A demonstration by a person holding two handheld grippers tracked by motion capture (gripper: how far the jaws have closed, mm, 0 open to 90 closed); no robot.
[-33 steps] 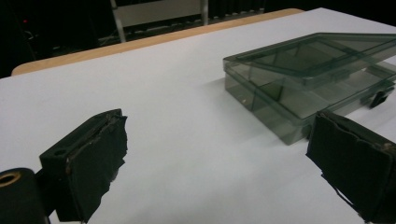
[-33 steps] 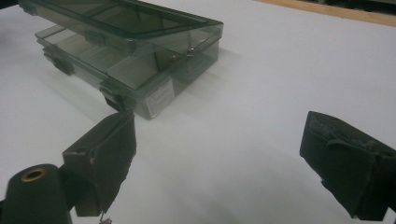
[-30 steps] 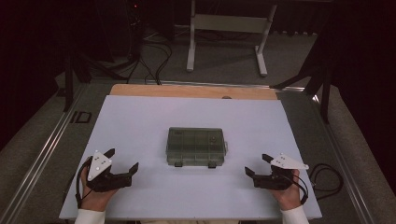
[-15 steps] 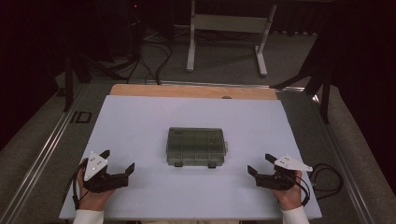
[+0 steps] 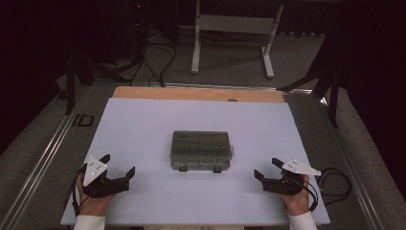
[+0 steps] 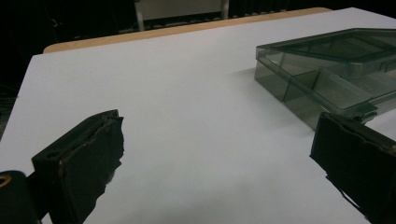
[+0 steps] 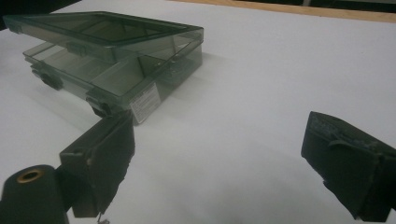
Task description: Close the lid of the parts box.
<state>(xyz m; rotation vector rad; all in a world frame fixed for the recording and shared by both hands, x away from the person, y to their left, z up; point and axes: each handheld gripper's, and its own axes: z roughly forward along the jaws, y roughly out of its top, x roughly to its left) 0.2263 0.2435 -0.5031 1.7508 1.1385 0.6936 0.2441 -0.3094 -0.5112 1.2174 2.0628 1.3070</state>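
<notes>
A smoky-green clear plastic compartment box (image 5: 200, 150) lies flat in the middle of the white tabletop (image 5: 191, 115), its lid down and two dark latches on its near edge. My left gripper (image 5: 119, 164) rests near the front left of the table, open and empty, a good hand's width left of the box. In the left gripper view its jaws (image 6: 219, 128) stand wide apart, with the box (image 6: 327, 60) ahead to the right. My right gripper (image 5: 265, 167) sits open and empty at the front right. Its own view (image 7: 219, 128) has the box (image 7: 112, 46) ahead to the left.
A wooden strip (image 5: 196, 93) runs along the table's far edge, and metal rails (image 5: 43, 163) flank both sides. The right gripper's black cable (image 5: 335, 184) loops off the table's right edge. A white stand (image 5: 234, 33) and floor cables lie beyond the table.
My left gripper has drifted slightly left and back toward the person. The right gripper has shifted only a little. Both stay open, and the box has not moved.
</notes>
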